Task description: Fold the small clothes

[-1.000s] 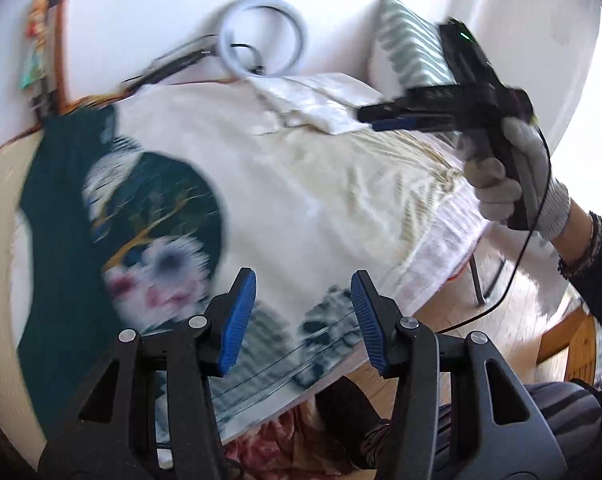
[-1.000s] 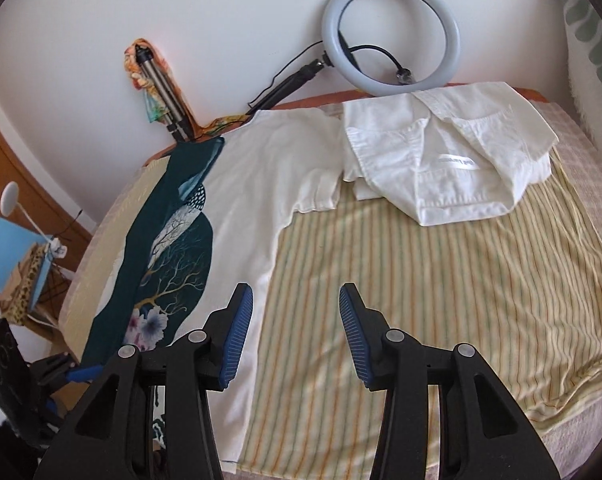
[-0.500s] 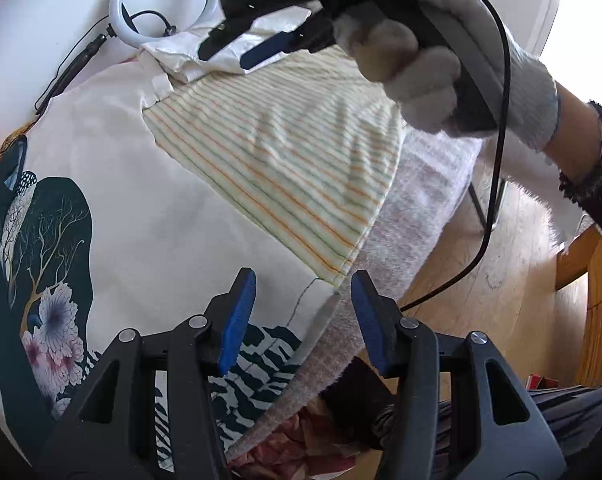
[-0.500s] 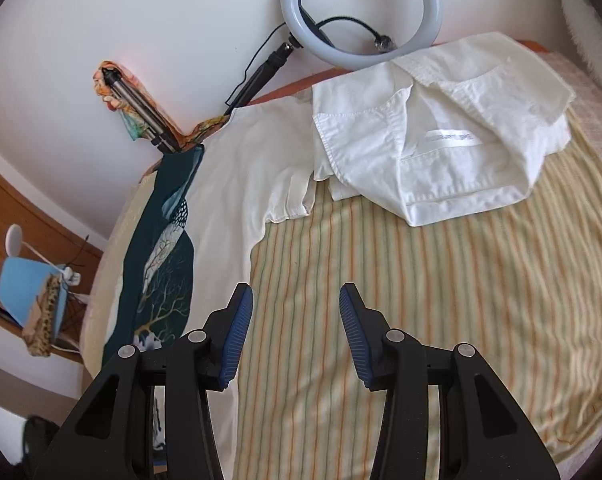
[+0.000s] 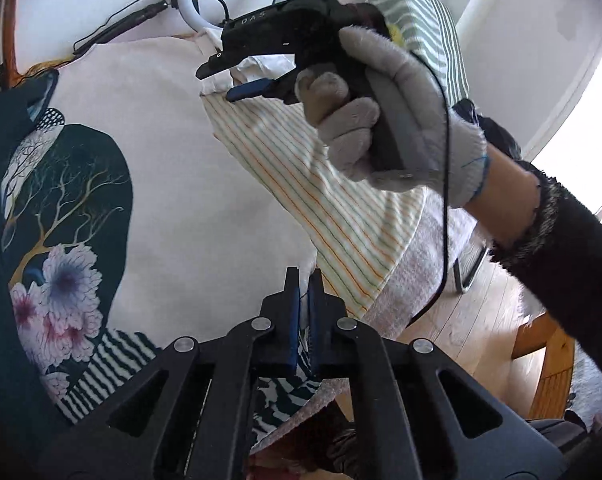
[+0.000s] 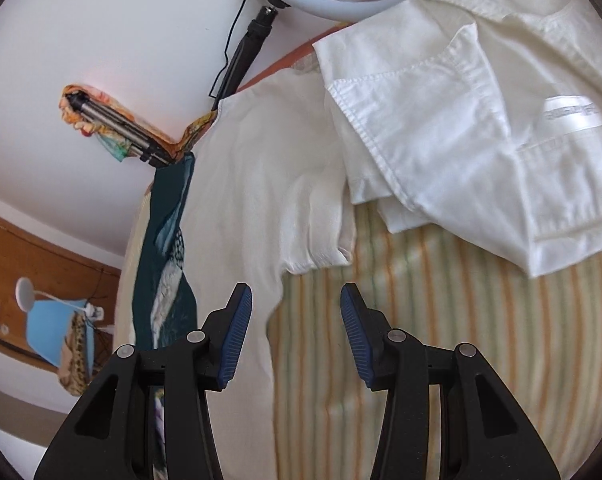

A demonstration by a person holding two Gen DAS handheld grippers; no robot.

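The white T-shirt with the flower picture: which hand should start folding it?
Probably the left. The left hand-held gripper is already shut on the T-shirt at its near hem, ready to lift. The right hand-held gripper hangs open above the sleeve area with nothing between its fingers.

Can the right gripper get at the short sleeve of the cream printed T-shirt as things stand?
Probably yes. The right gripper is open and hovers just short of the cream T-shirt's short sleeve, which lies uncovered on the striped cloth; the folded white shirt sits beside it.
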